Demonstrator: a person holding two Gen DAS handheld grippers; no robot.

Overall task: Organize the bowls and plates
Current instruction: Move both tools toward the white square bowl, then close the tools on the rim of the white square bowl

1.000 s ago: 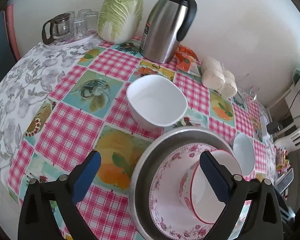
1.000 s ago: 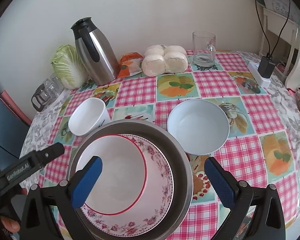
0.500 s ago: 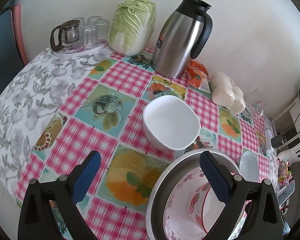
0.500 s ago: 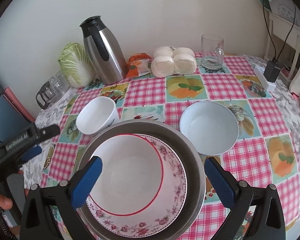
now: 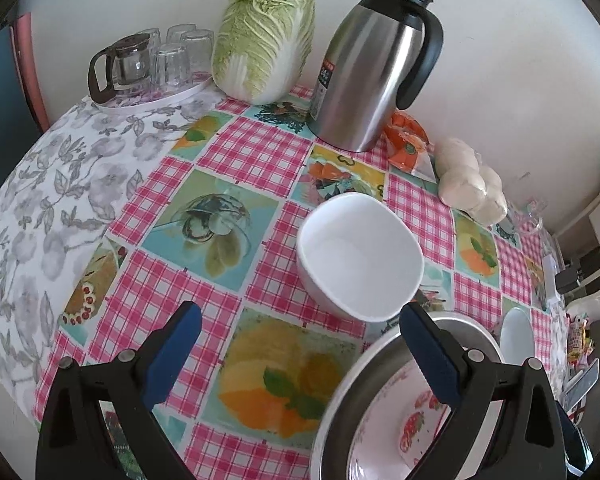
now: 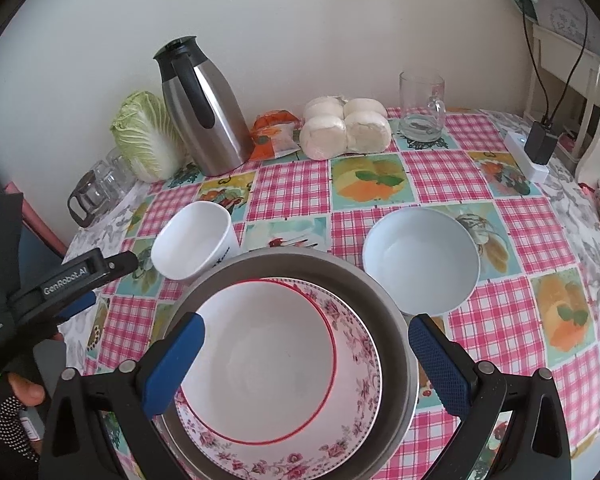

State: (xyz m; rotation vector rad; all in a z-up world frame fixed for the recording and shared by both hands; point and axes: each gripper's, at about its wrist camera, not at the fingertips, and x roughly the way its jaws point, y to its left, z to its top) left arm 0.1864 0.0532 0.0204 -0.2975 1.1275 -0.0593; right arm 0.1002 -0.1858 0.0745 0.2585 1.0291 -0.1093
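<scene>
Crowded along the back wall: napa cabbage [image 5: 264,36], steel thermos jug [image 5: 376,64], orange packet [image 5: 408,144], bagged buns [image 5: 472,192], glass mug [image 6: 422,108], plus a tray of upturned glasses [image 5: 156,64] at the far left corner. Nothing standing between either tool and the dishes.

Left tool [image 5: 300,356] released, blue pads spread wide, gripping nothing, hovering over the checked cloth with the square white bowl [image 5: 360,256] just ahead and slightly right of centre. At its right pad, the rim of the metal basin [image 5: 380,364].

Right tool [image 6: 306,356] likewise released and empty, poised above the metal basin [image 6: 396,320], pads straddling it. Inside the basin, a floral plate [image 6: 352,412] with a red-rimmed bowl [image 6: 260,364] nested on top. Just beyond the basin to the right, a round white bowl [image 6: 420,260]; to the left, the square white bowl [image 6: 194,244], touching or nearly touching the basin's edge.

Bench [image 5: 228,156] draped in pink gingham oilcloth with fruit panels over a grey floral cloth. Plain cream wall behind; white furniture and a charger cable off to the right.
</scene>
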